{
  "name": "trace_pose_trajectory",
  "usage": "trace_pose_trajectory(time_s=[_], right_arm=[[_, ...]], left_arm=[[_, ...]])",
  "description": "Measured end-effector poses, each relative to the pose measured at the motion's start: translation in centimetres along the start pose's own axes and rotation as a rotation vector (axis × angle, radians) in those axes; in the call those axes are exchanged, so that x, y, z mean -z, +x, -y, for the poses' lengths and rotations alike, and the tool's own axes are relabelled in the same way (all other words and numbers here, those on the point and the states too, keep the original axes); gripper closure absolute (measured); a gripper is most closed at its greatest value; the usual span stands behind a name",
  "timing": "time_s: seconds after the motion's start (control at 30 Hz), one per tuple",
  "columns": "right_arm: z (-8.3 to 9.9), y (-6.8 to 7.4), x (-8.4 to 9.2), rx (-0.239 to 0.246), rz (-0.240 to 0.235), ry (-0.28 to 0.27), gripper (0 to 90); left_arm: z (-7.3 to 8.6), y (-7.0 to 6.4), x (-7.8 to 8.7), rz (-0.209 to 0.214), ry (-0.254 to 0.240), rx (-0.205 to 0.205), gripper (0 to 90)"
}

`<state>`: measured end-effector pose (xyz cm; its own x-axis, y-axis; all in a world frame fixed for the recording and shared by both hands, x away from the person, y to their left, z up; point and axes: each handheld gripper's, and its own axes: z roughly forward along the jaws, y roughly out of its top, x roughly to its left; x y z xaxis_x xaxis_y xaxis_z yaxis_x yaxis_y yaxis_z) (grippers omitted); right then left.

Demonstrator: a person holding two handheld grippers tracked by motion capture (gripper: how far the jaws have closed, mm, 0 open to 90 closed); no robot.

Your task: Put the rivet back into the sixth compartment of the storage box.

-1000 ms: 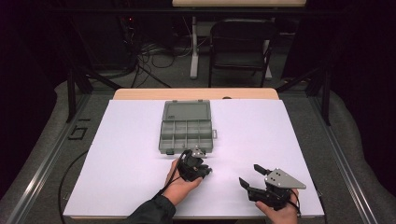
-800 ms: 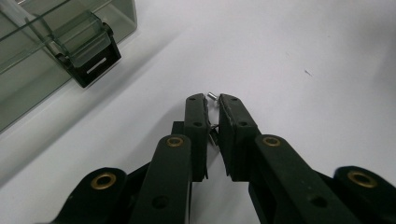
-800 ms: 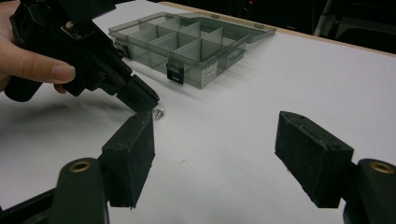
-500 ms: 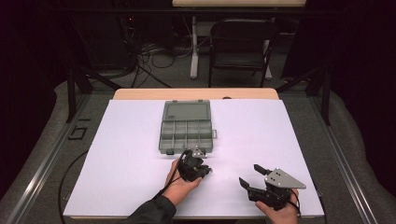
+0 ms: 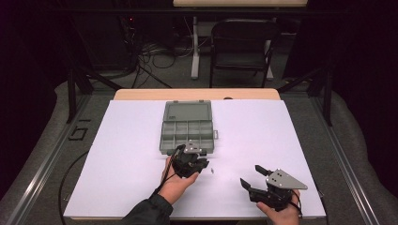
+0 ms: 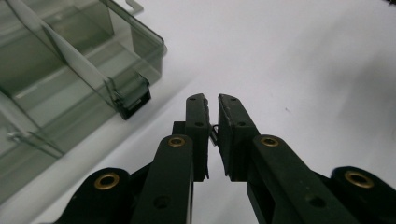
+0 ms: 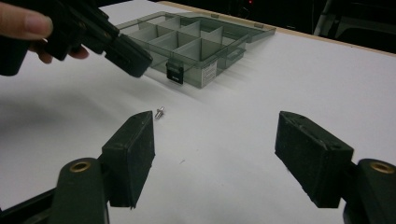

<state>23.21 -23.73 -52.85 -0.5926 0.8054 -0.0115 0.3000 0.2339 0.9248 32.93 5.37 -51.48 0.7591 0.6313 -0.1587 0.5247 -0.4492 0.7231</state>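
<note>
The left gripper (image 5: 201,165) hung just off the white table (image 5: 117,154), close to the near edge of the open grey organiser box (image 5: 187,129); its jaws had drawn together on a tiny metal part (image 6: 213,136), a sliver of which showed between the pads in the left gripper view, too small for me to say what kind of piece it was; a second small screw (image 7: 160,112) lay loose on the sheet just beside that gripper, between it and the right one; the box sat flat with its lid thrown back, its dividers standing upright, its dark latch (image 6: 135,99) facing the person; the right gripper (image 5: 256,176) rested near the table's front edge, well apart from the box, with its jaws spread wide and nothing between them.
</note>
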Motion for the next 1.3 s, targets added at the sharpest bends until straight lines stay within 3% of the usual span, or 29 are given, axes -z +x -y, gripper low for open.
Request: trace_pose_trajectory(time_s=[0.27, 0.6, 0.93, 1.3], right_arm=[[0.0, 0.0, 0.0, -0.001, 0.001, 0.001, 28.3], [0.0, 0.0, -0.1, -0.003, -0.003, -0.006, 28.3], [0.1, 0.0, -0.1, -0.004, -0.004, 0.0, 28.3], [0.1, 0.0, -0.1, -0.006, -0.005, -0.001, 28.3]], left_arm=[[-0.8, 0.3, 1.8, -0.001, -0.051, 0.004, 82.8], [-1.4, 1.2, 3.9, -0.032, -0.112, 0.011, 82.8], [-1.6, 2.9, 5.8, -0.09, -0.19, 0.058, 82.8], [-1.5, 4.7, 7.0, -0.161, -0.233, 0.097, 82.8]])
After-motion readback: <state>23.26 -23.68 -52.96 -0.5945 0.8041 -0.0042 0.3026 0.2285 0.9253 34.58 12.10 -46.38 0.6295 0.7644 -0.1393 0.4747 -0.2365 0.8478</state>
